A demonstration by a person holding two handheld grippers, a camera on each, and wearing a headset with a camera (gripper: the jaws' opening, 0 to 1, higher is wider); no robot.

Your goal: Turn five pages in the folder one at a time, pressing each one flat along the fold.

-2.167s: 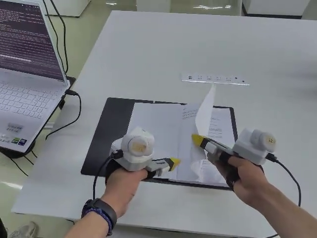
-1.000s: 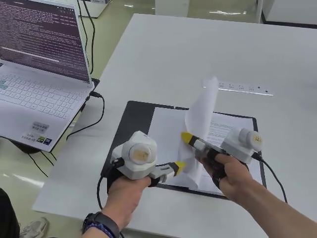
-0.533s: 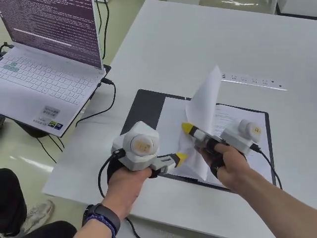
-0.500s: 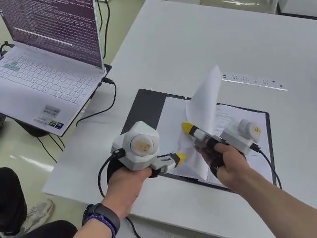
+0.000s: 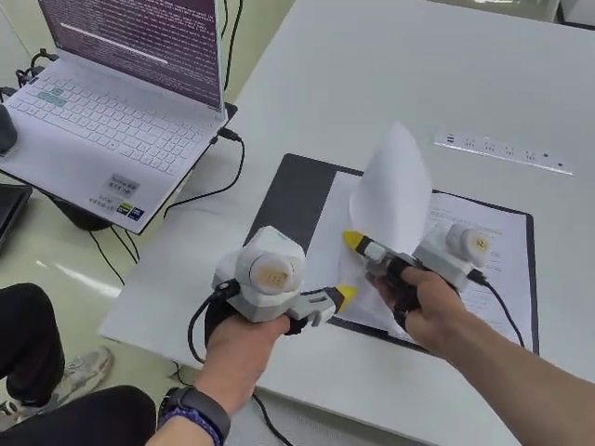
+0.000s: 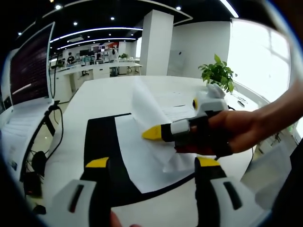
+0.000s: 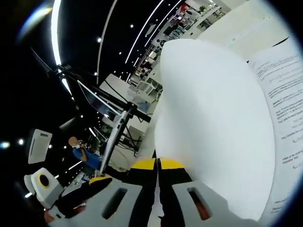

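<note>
Page held up over the open folder.
By the white desk's [image 5: 372, 74] near edge, the left gripper [image 6: 152, 163] hovers with jaws spread and empty at the flat black folder's [image 5: 288, 190] near edge; the right gripper [image 5: 353, 242] pinches its white paper page [image 5: 395, 190] upright.

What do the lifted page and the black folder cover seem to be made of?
The page looks like thin white paper: matte, and it curves while held up. The folder cover looks like matte black plastic or faux leather; which, I cannot tell.

head: above, looking down | left: low across folder [image 6: 97, 142] | right: close on page [image 7: 213, 109] | shared: page
</note>
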